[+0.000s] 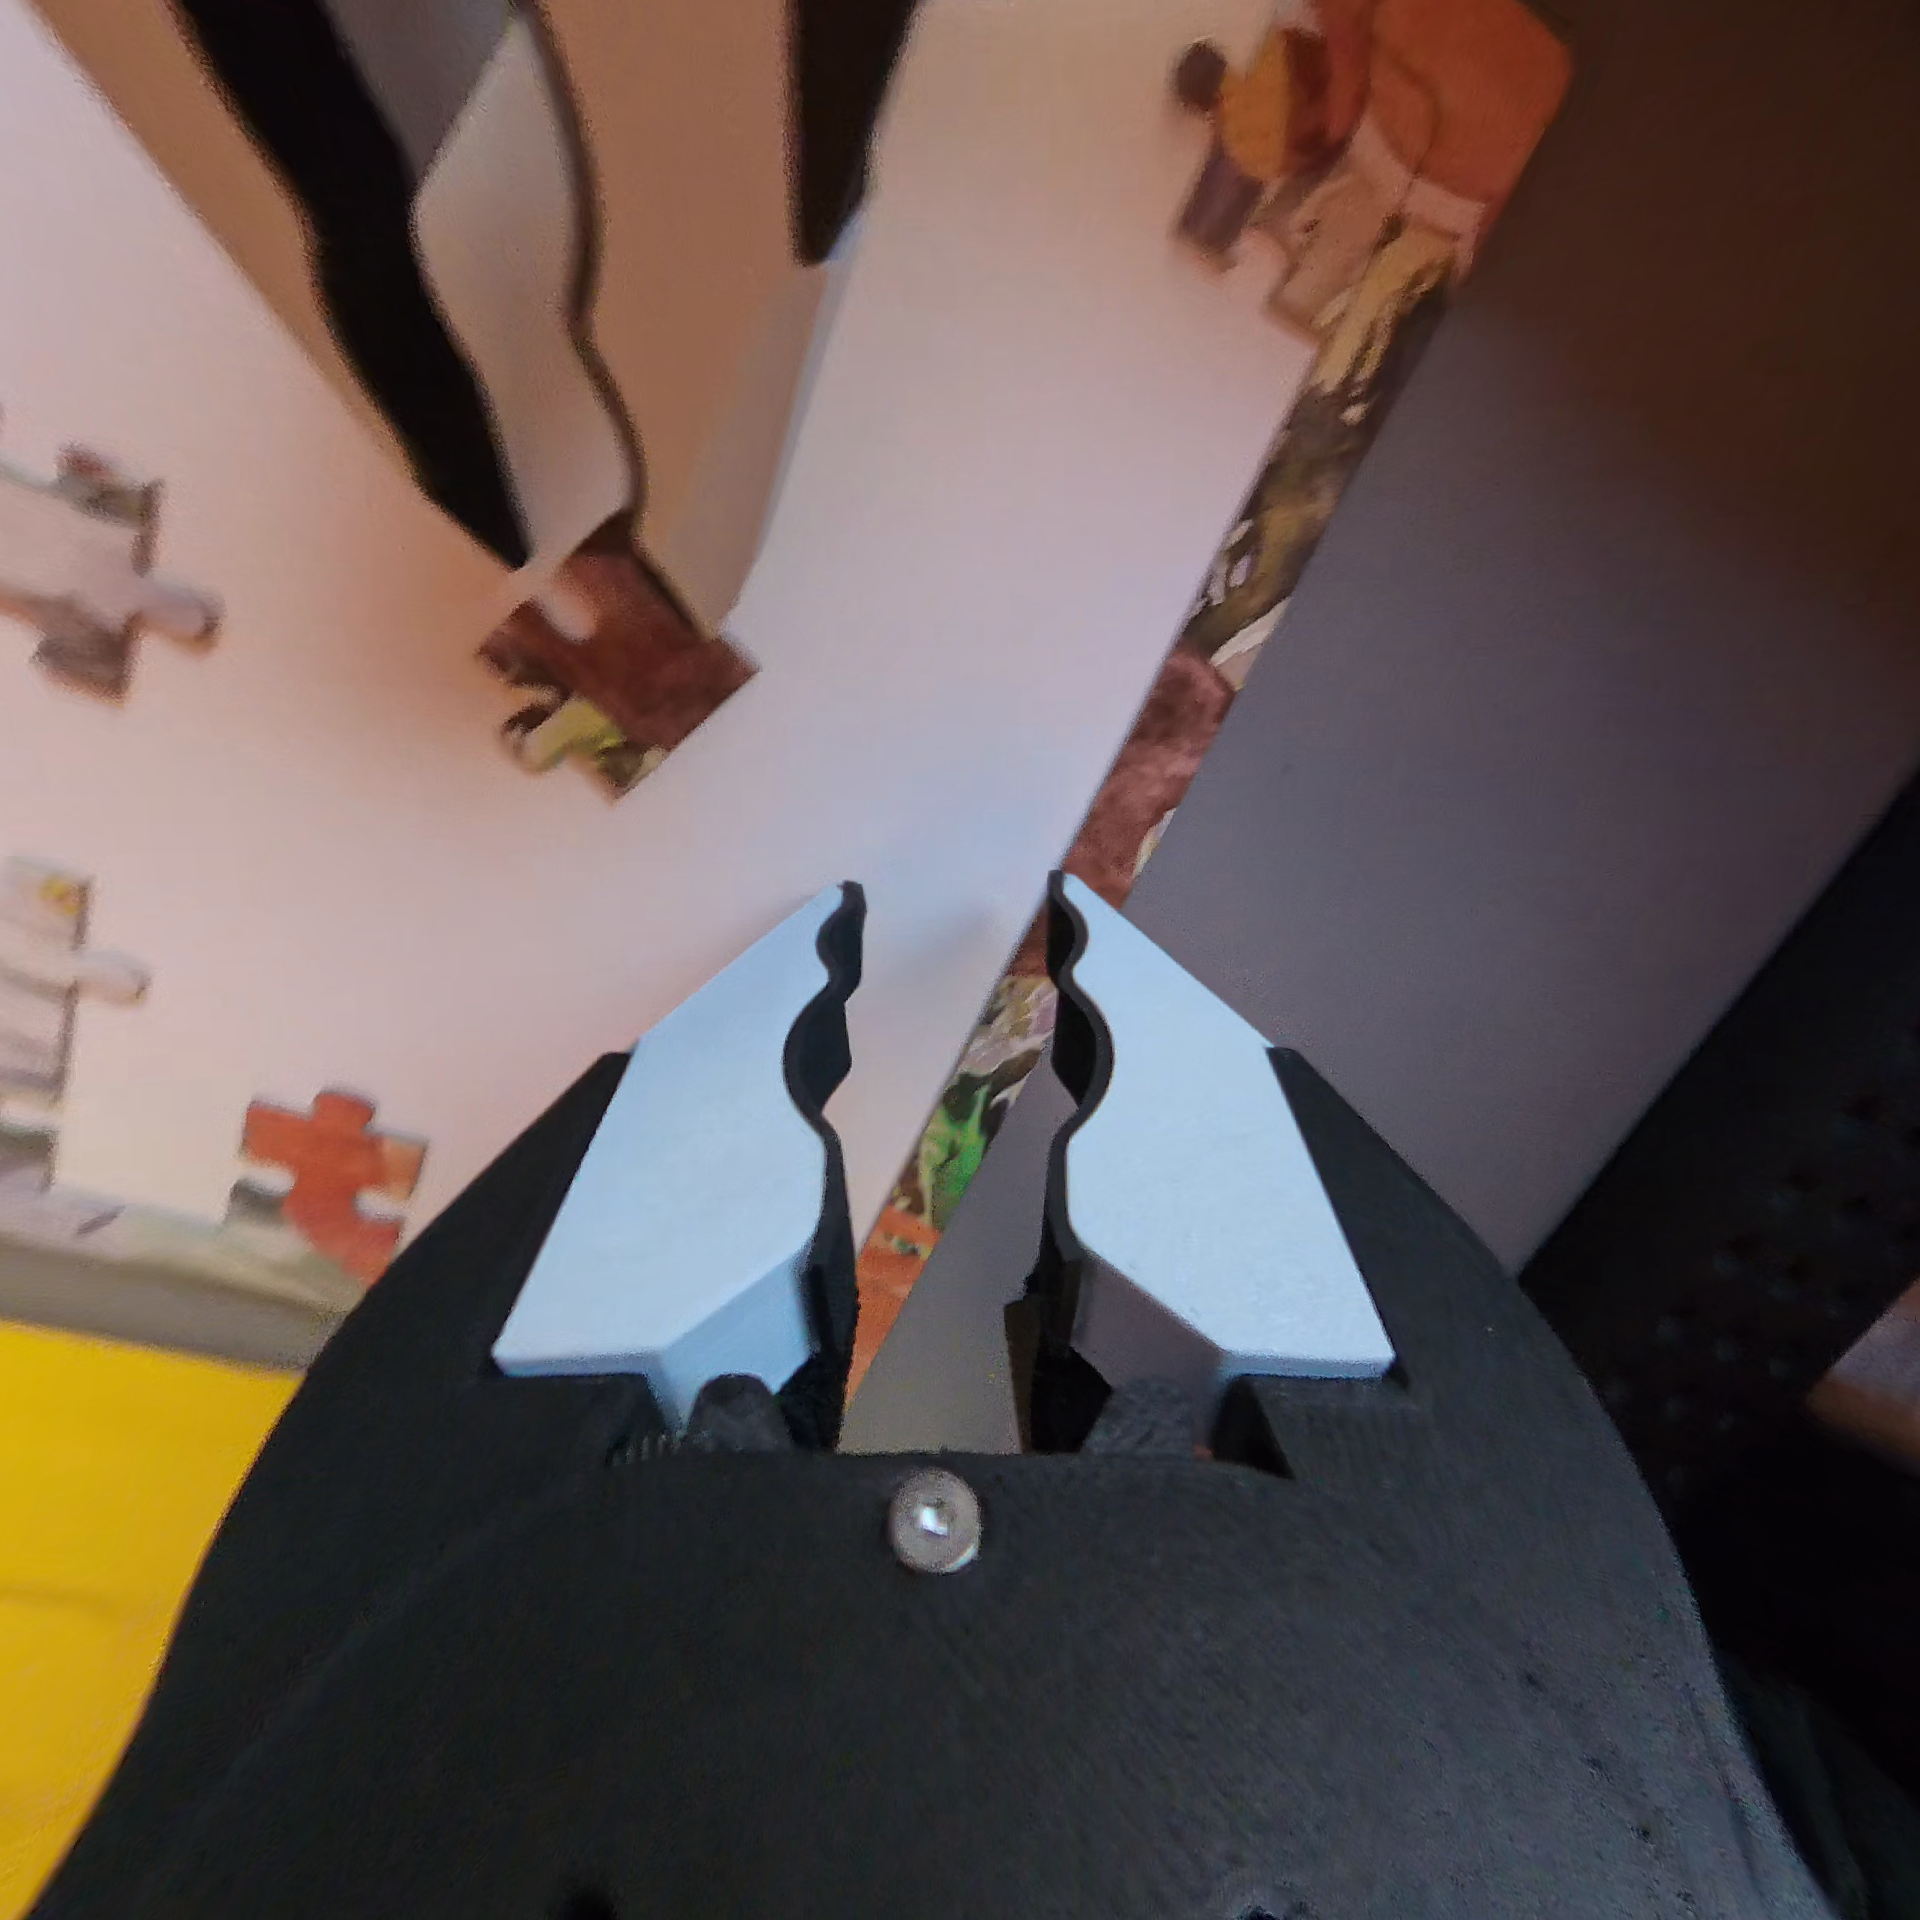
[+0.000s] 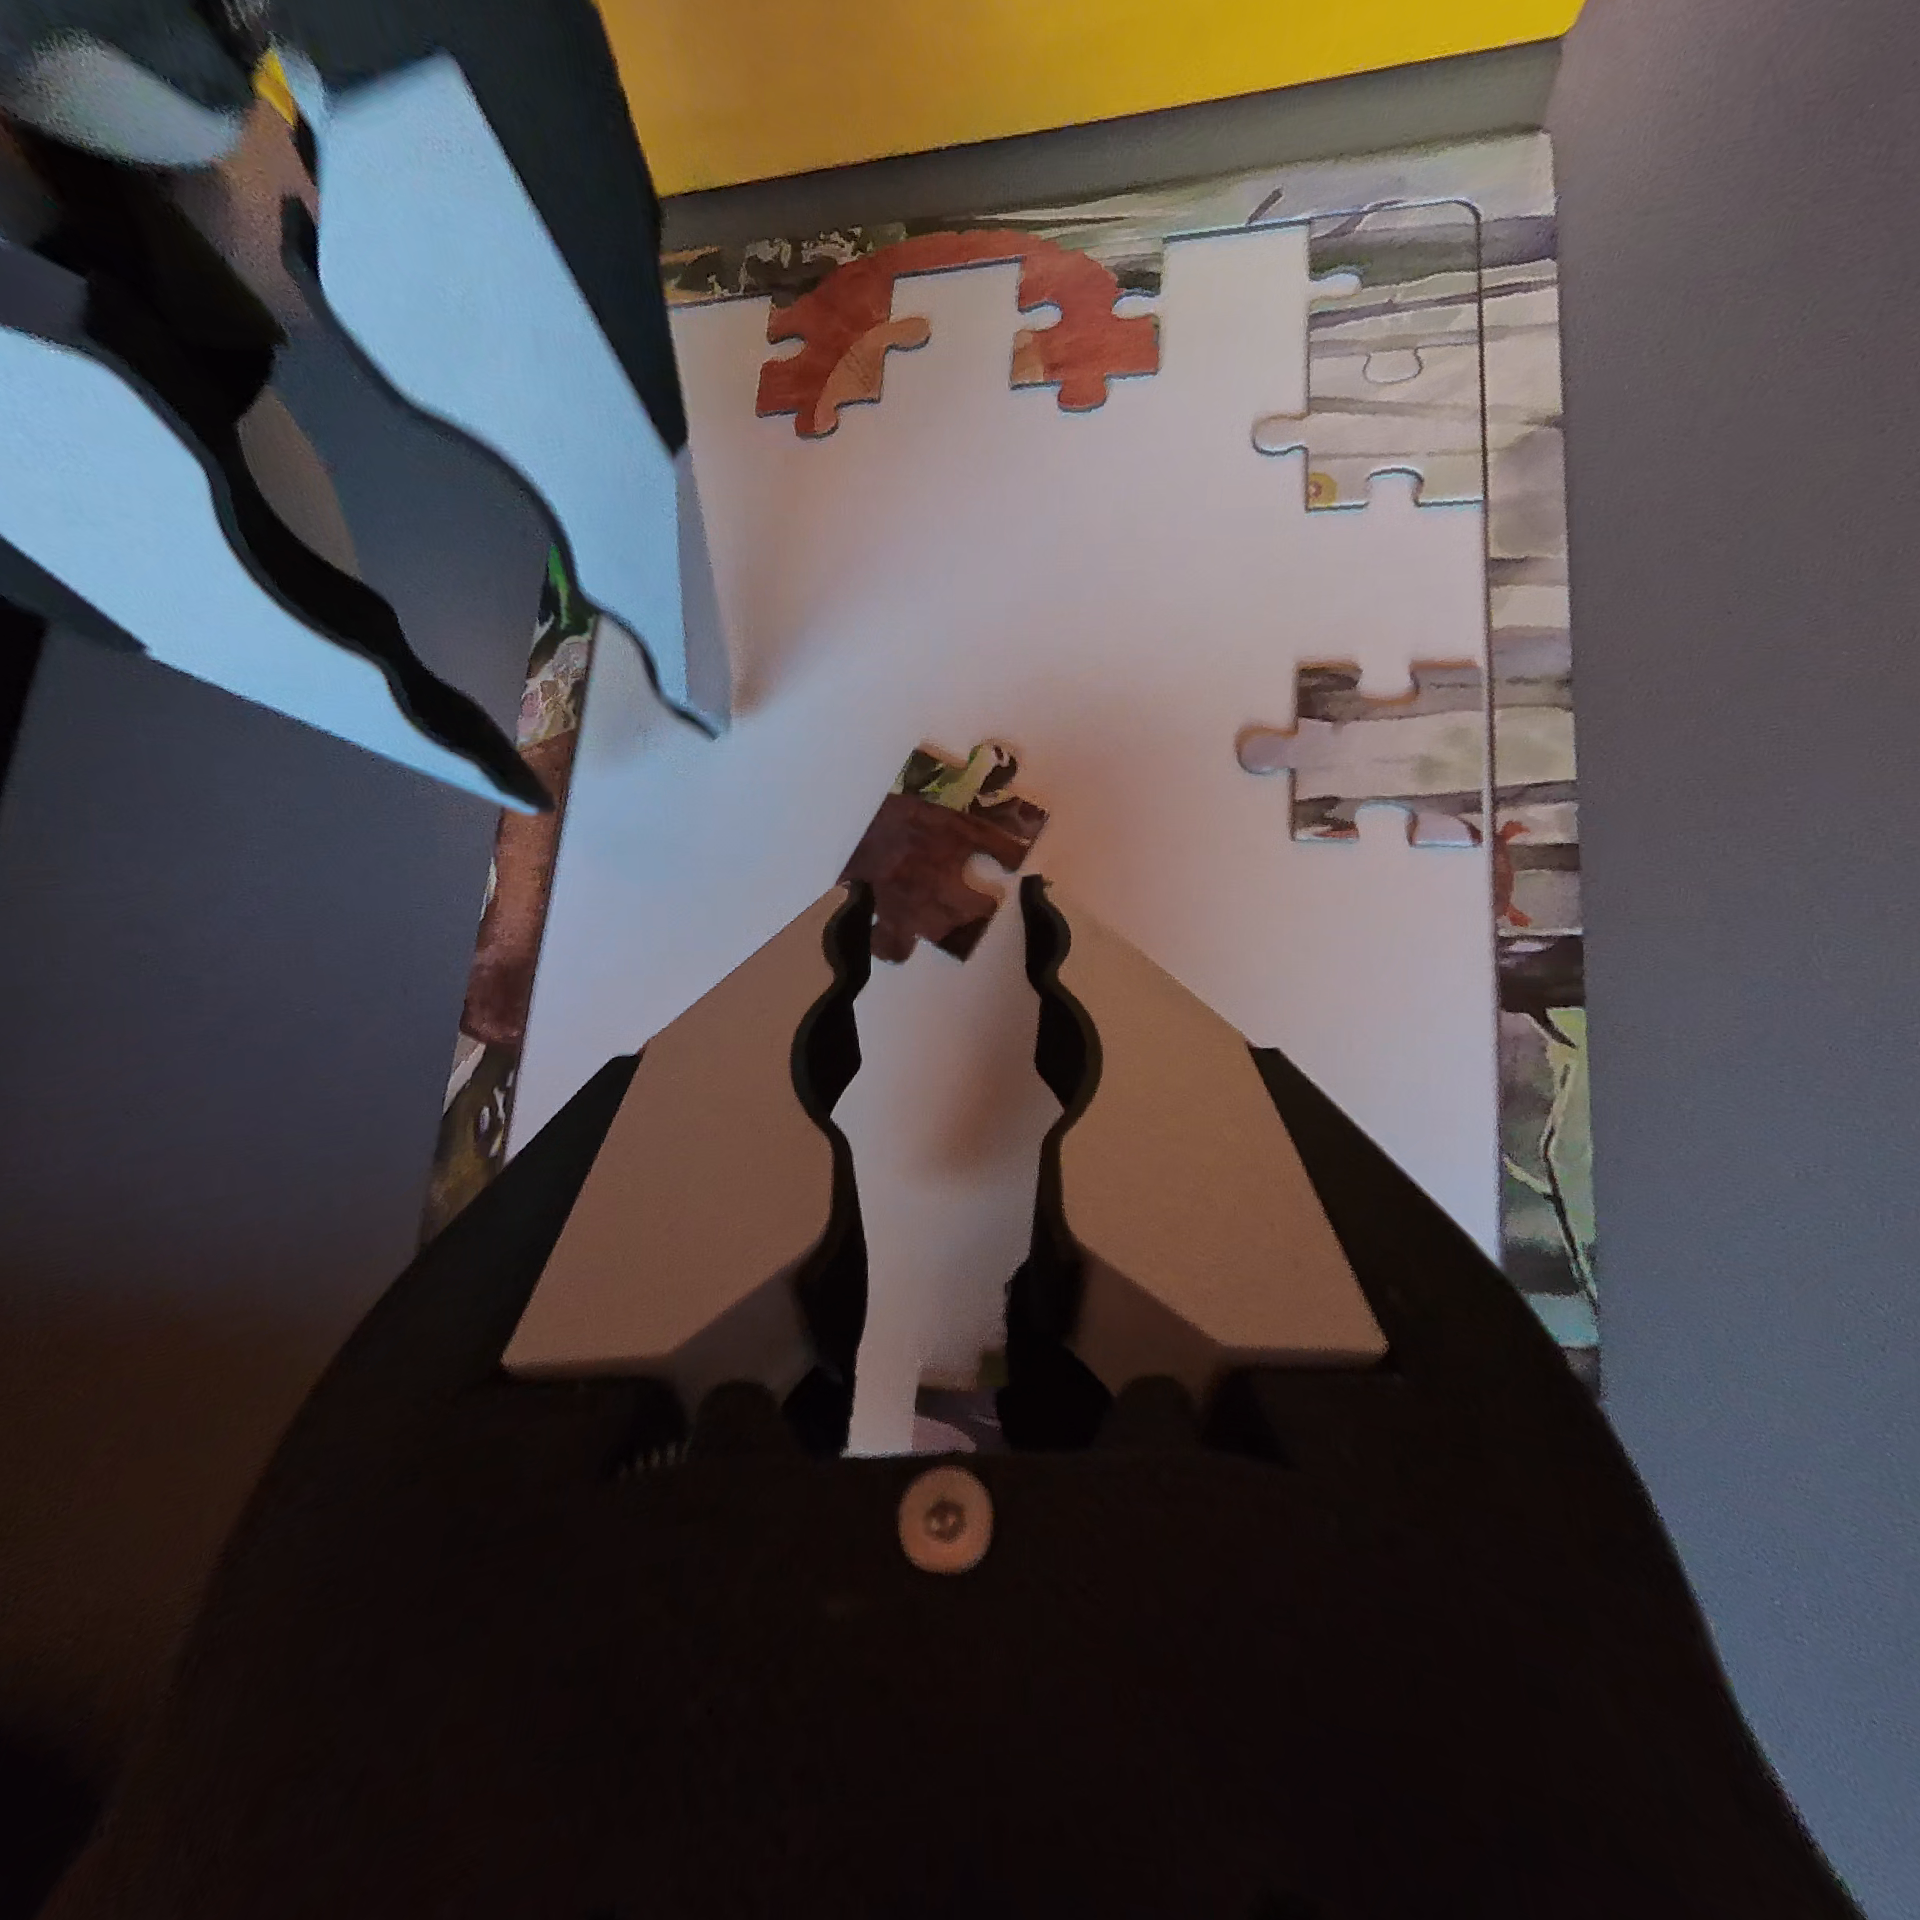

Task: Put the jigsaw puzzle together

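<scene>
The loose puzzle piece point(image 2: 954, 854), brown with a green and white patch at its far end, lay flat on the white puzzle tray point(image 2: 1091, 582), just ahead of my right gripper point(image 2: 943, 883). That gripper's fingers were spread, with the near corner of the piece sitting between their tips, and I could not tell whether either tip touched it. In the left wrist view the same piece point(image 1: 618, 675) showed ahead and to the left of my left gripper point(image 1: 956, 891), just beyond the tips of the right gripper point(image 1: 582, 540) coming down from above. The left gripper was also spread, holding nothing, and it hung over the tray's printed border point(image 1: 1164, 748), which ran between its fingers. In the right wrist view the left gripper point(image 2: 623, 769) came in from the upper left, its tips over the left border of the tray and apart from the loose piece. Farther ahead of the right gripper, two red-brown pieces point(image 2: 862, 332) sat joined to the far edge of the tray, with a gap between them. To the right, grey-white pieces point(image 2: 1382, 416) lined the right edge near the far corner, and another grey piece point(image 2: 1382, 758) sat by itself along that edge, nearer to me. The tray rested on a grey surface point(image 2: 1745, 727), with a yellow area point(image 2: 1039, 83) beyond its far end.
</scene>
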`<move>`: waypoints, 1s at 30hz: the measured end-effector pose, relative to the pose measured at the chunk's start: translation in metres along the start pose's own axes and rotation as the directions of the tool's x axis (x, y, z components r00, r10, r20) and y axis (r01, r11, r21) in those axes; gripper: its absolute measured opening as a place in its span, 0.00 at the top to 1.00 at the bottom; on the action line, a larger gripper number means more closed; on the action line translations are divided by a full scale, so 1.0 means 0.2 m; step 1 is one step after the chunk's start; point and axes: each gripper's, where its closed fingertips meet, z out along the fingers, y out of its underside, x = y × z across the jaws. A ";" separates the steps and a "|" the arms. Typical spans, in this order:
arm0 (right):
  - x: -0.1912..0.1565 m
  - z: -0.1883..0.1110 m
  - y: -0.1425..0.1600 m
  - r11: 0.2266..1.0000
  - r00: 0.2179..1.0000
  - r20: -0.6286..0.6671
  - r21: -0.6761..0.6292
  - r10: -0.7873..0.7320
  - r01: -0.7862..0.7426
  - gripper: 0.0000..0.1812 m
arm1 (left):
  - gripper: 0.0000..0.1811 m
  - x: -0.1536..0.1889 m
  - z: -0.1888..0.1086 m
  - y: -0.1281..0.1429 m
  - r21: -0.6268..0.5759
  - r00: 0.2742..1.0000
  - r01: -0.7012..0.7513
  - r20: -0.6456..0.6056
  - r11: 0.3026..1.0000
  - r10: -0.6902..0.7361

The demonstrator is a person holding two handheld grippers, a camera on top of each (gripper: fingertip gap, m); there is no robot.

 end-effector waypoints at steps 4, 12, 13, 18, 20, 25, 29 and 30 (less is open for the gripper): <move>0.00 0.02 0.00 0.997 0.997 -0.038 -0.025 -0.071 0.070 0.84 | 0.77 -0.02 -0.10 0.03 0.013 0.997 0.061 0.046 0.998 -0.061; -0.03 0.03 -0.01 0.994 0.994 -0.007 -0.005 -0.113 0.113 0.87 | 0.75 0.01 -0.05 0.19 -0.133 0.997 0.079 -0.014 0.988 -0.082; -0.04 0.04 -0.01 0.994 0.994 0.003 -0.001 -0.113 0.113 0.87 | 0.76 0.01 -0.05 0.20 -0.144 0.997 0.077 -0.021 0.987 -0.081; -0.08 0.05 -0.02 0.991 0.990 0.037 0.011 -0.135 0.134 0.88 | 0.74 0.02 -0.04 0.22 -0.174 0.995 0.083 -0.032 0.981 -0.089; -0.08 0.05 -0.02 0.987 0.987 0.024 -0.001 -0.160 0.160 0.88 | 0.74 0.00 -0.03 0.24 -0.196 0.996 0.084 -0.005 0.977 -0.087; -0.03 0.00 -0.03 0.994 0.995 -0.005 0.042 -0.097 0.097 0.84 | 0.73 -0.01 -0.02 0.25 -0.209 0.998 0.065 0.008 0.976 -0.065; -0.06 0.03 -0.01 0.994 0.994 0.025 0.014 -0.110 0.110 0.81 | 0.73 -0.01 -0.03 0.31 -0.252 0.993 0.114 0.022 0.961 -0.112; -0.07 0.04 -0.01 0.992 0.992 0.021 0.004 -0.125 0.125 0.81 | 0.73 -0.02 -0.04 0.33 -0.265 0.991 0.133 0.025 0.955 -0.131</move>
